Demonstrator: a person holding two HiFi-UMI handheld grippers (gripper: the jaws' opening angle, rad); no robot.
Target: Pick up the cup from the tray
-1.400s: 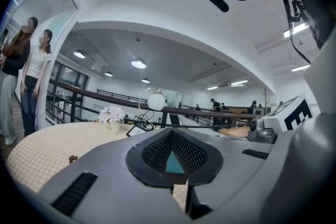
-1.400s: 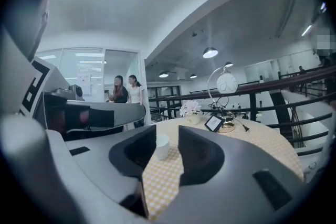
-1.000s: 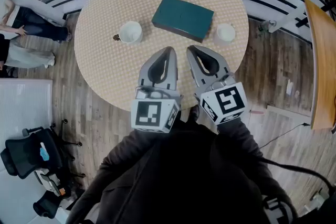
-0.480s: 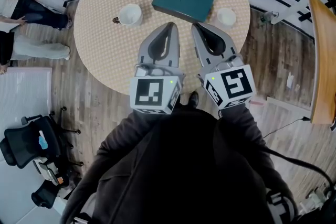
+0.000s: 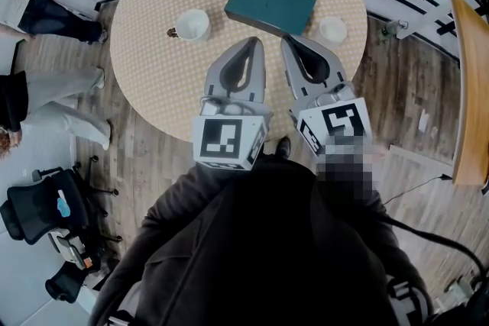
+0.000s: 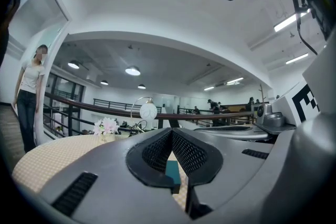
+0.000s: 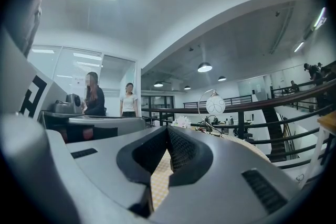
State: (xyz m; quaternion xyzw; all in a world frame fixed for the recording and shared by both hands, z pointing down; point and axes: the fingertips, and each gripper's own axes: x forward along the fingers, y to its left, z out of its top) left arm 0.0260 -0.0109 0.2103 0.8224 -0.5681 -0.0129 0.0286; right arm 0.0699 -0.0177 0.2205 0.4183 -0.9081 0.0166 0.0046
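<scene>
I hold both tools level over the near edge of the round table (image 5: 153,80). The left hand-held gripper (image 5: 252,42) has its jaws pressed together with nothing between them. In its own view the pads meet at the tip, and only a sliver of teal shows through the gap below. The right hand-held gripper (image 5: 289,40) is pressed together and empty too.

The flat teal slab (image 5: 269,4), which I take for the tray, lies beyond the tips and carries nothing. A white cup with a handle (image 5: 191,24) stands on the cloth to its left. A smaller white cup (image 5: 332,30) stands just off its right corner.

With bare tray and empty jaws, this fits either a cup already taken off and set down or a reach yet to come, and I cannot tell which.

Any grip on a cup would need the jaws spread wider than the rim before closing. The level approach should also stay clear of the slab's corner.
</scene>
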